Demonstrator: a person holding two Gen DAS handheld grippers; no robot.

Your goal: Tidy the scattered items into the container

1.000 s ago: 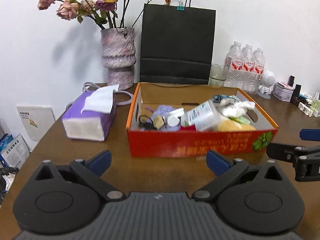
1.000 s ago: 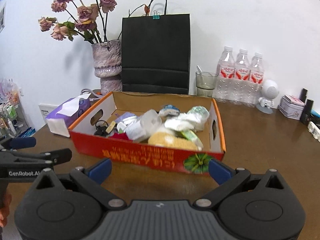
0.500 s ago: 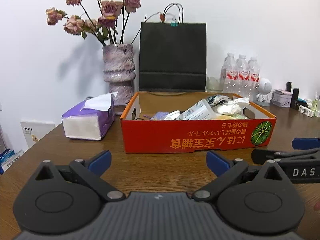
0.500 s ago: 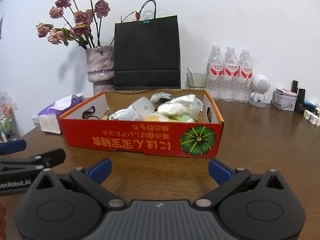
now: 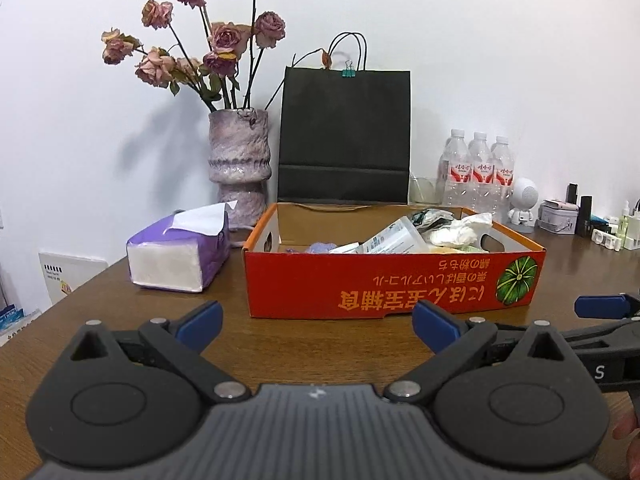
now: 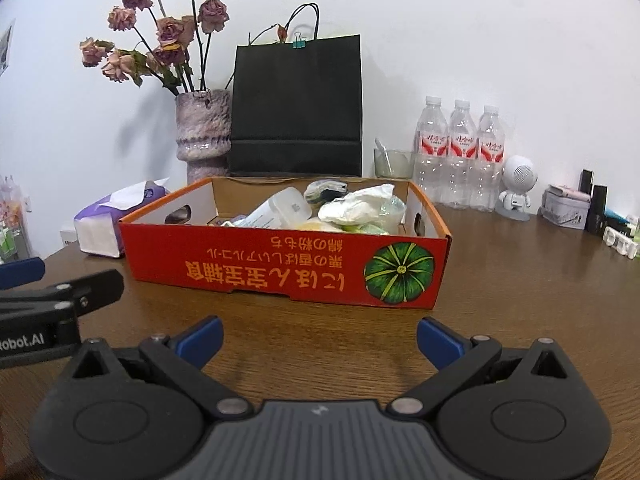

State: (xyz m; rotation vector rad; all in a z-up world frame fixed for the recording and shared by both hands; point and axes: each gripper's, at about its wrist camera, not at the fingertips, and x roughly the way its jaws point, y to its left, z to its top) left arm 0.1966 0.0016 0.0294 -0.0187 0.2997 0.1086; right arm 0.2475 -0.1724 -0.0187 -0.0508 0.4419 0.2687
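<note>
1. The left gripper (image 5: 316,322), black with blue-padded fingertips, sits low over the brown wooden table (image 5: 320,344) with its jaws spread wide and nothing between them.
2. The right gripper (image 6: 319,338), of the same build, is likewise spread wide and holds nothing; bare wood shows between its fingertips.
3. Straight ahead of both claws, a little beyond the fingertips, stands the red-orange cardboard box with a green pumpkin print (image 5: 394,284), resting flat on the table.
4. Inside the box lie the gathered items: a translucent plastic container with a printed label (image 6: 280,210), crumpled white wrappers (image 6: 360,204), a dark bundle (image 6: 326,192) and a small purple piece (image 5: 322,247).
5. Ahead and to the left of the left claw, just beside the box, sits a purple tissue pack with a white sheet sticking up (image 5: 180,252).
6. Behind the box, farther from the claws, are a mottled purple ceramic vase of dried roses (image 5: 240,160) and a black paper bag with handles (image 5: 344,136).
7. Ahead and to the right stand three clear water bottles with red labels (image 6: 460,152).
</note>
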